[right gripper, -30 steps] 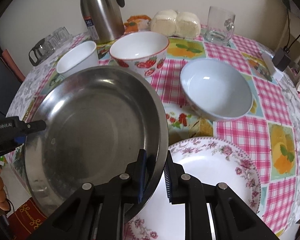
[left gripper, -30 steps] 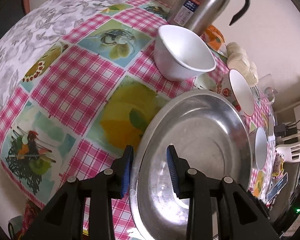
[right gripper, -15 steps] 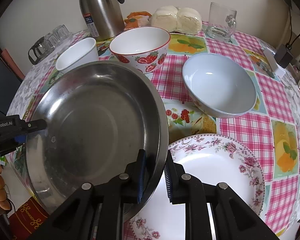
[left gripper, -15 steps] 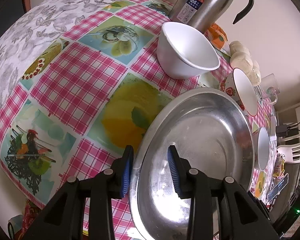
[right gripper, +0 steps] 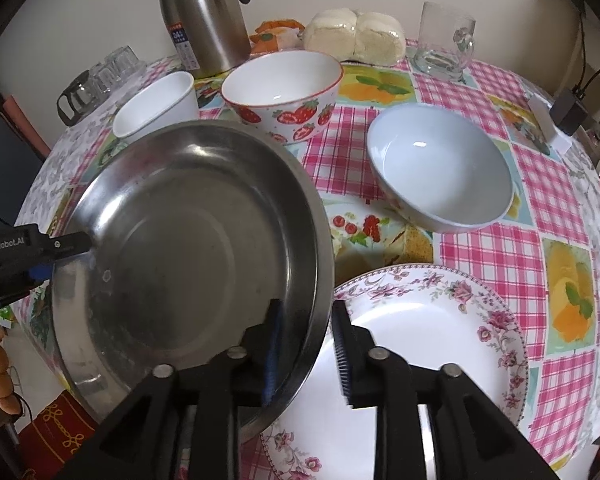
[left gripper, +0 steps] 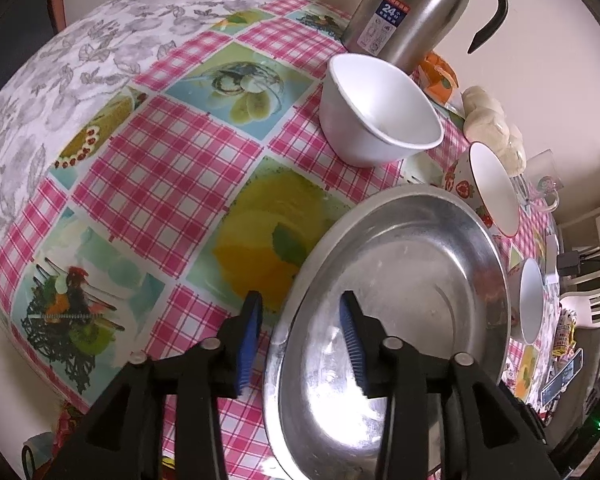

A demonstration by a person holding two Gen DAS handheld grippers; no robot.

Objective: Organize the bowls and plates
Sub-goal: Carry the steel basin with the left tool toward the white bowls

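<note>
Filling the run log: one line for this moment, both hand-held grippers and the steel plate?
left hand-held gripper: jaws opening, astride steel plate rim | right hand-held gripper: jaws opening, astride opposite rim | plate: set down, overlapping floral plate

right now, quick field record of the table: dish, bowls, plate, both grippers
steel dish: on the table, its edge over the floral plate
bowls: white, strawberry, pale blue, all empty and unstacked
left gripper: jaws have just been opening, astride the dish rim, pads clear of it
right gripper: jaws have just been opening, astride the opposite rim, pads not pressing
</note>
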